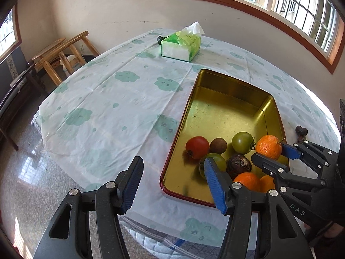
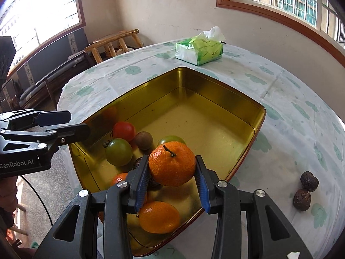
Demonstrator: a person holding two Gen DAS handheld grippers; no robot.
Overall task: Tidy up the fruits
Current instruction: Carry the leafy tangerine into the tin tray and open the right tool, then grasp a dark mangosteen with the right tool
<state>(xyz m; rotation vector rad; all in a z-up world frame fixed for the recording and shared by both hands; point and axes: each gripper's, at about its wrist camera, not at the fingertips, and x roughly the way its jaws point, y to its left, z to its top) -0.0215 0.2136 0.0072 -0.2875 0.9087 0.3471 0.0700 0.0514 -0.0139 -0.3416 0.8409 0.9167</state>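
A gold tin tray [image 1: 224, 99] [image 2: 194, 99] lies on the table. In it are a red tomato [image 1: 197, 147] [image 2: 124, 131], green tomatoes [image 1: 243, 142] [image 2: 119, 152], a brown round fruit [image 1: 218, 145] [image 2: 144, 140], a dark wrinkled fruit [image 1: 239, 165] and oranges [image 1: 246, 180] [image 2: 159, 217]. My right gripper [image 2: 172, 176] [image 1: 268, 153] is shut on an orange [image 2: 172, 163] [image 1: 269, 147], held above the tray's near end. My left gripper [image 1: 172, 185] is open and empty at the tray's left edge; it also shows in the right wrist view [image 2: 64, 123].
Two dark wrinkled fruits [image 2: 306, 191] [image 1: 301, 132] lie on the cloud-patterned tablecloth [image 1: 112, 108] right of the tray. A green tissue pack [image 1: 180, 47] [image 2: 199, 50] sits at the far side. Wooden chairs [image 1: 62, 54] stand beyond the table's left edge.
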